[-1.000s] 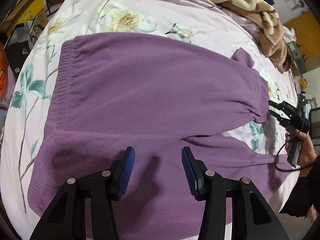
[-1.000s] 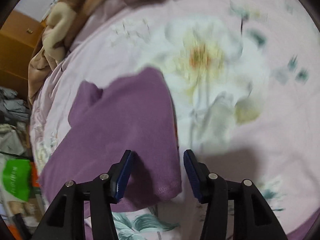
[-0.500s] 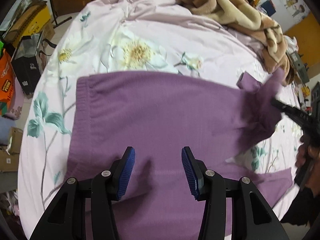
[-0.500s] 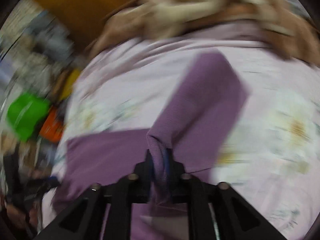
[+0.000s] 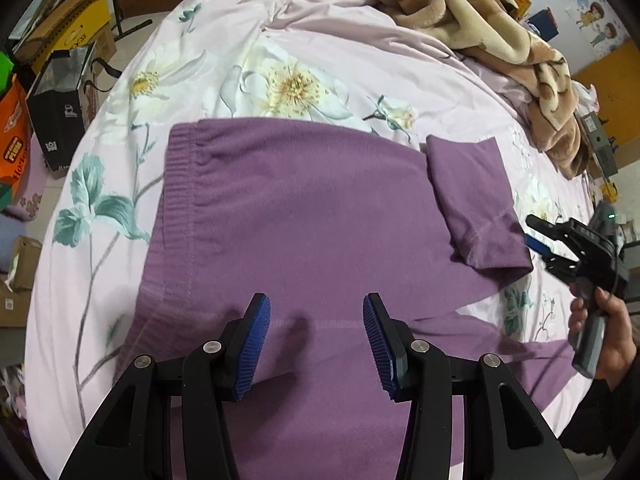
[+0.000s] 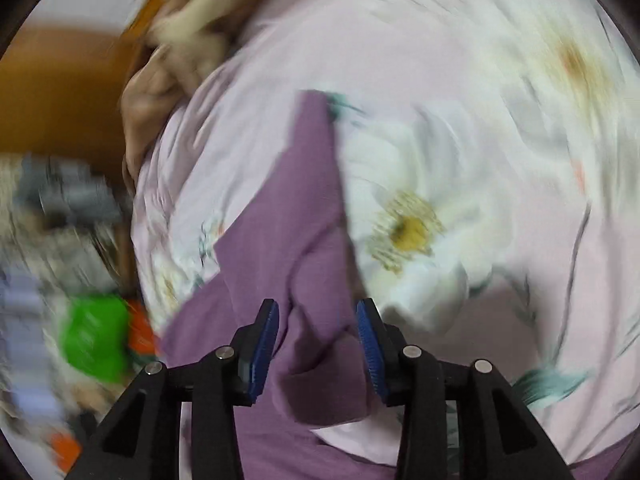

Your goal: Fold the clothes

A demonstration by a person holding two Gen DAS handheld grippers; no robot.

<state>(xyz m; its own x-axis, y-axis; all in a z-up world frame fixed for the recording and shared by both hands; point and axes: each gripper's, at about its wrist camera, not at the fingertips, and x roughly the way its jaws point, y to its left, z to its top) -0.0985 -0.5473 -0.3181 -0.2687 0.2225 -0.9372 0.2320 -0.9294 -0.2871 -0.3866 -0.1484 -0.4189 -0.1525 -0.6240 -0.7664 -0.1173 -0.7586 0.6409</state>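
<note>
Blue-padded and black-armed, the left claw (image 5: 316,340) hovers low over the purple trousers (image 5: 304,216), its fingers spread wide and holding nothing; their shadow falls on the cloth just ahead, near a seam that runs across between them. The trousers lie flat on the bed (image 5: 320,40), which is covered by a pale lilac sheet printed with white flowers and green leaves. Ahead and to the left of this claw is the ribbed waistband (image 5: 180,200). Ahead and to the right, a trouser leg end (image 5: 476,200) lies folded back on top of the garment.

Further right, a hand (image 5: 604,336) grips the handle of the right claw (image 5: 540,236), which points in toward that folded leg and sits just beside its cuff. In its own blurred view, the right claw (image 6: 316,344) is parted, with a fold of purple cloth lying between the pads; whether the pads touch it cannot be told.

Beyond the trousers, a tan blanket (image 5: 480,12) is heaped at the far side of the bed. Far left, off the bed, stand a black bag (image 5: 60,112) and cardboard boxes (image 5: 68,20).
</note>
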